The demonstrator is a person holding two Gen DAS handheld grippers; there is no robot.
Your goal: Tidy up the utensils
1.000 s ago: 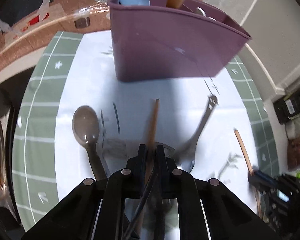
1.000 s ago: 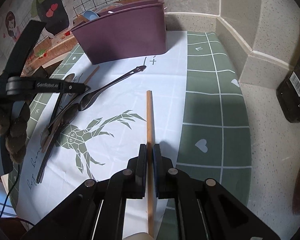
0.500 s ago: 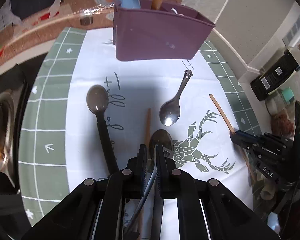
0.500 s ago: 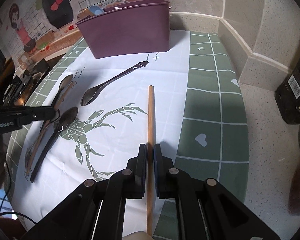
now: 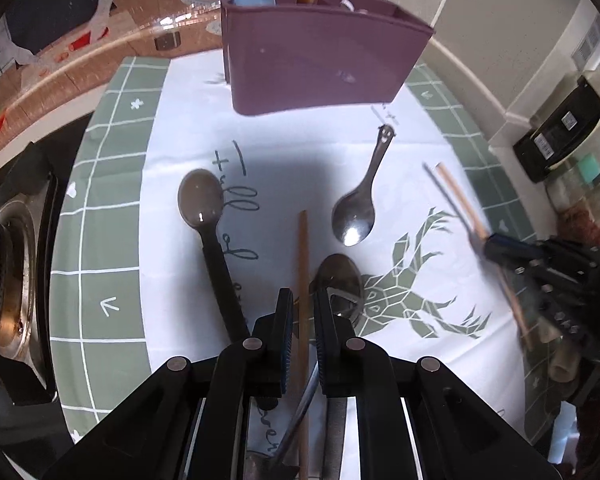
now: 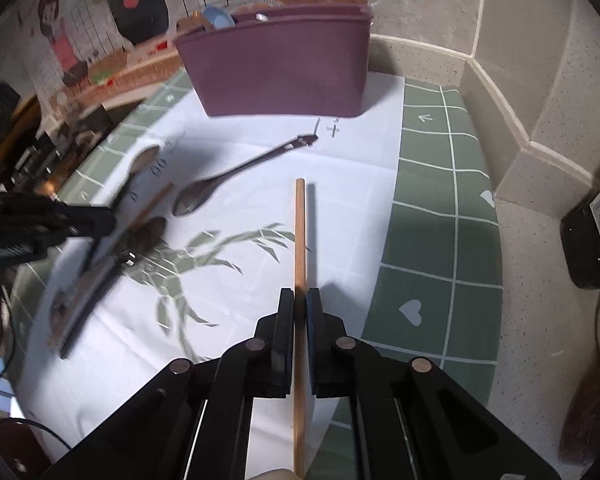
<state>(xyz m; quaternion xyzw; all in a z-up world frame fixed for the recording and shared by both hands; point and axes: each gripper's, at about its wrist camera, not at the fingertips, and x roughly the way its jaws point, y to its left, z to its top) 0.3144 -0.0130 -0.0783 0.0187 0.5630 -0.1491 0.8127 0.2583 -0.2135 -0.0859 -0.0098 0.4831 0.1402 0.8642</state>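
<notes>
Left wrist view: the left gripper (image 5: 303, 312) had pulled back from the purple holder (image 5: 316, 64), jaws just easing apart around a chopstick (image 5: 302, 264). The right gripper (image 6: 300, 312) stayed clenched on its chopstick (image 6: 299, 232).

Three spoons (image 5: 354, 220), two chopsticks (image 6: 299, 236) — one holder (image 5: 320, 64).
</notes>
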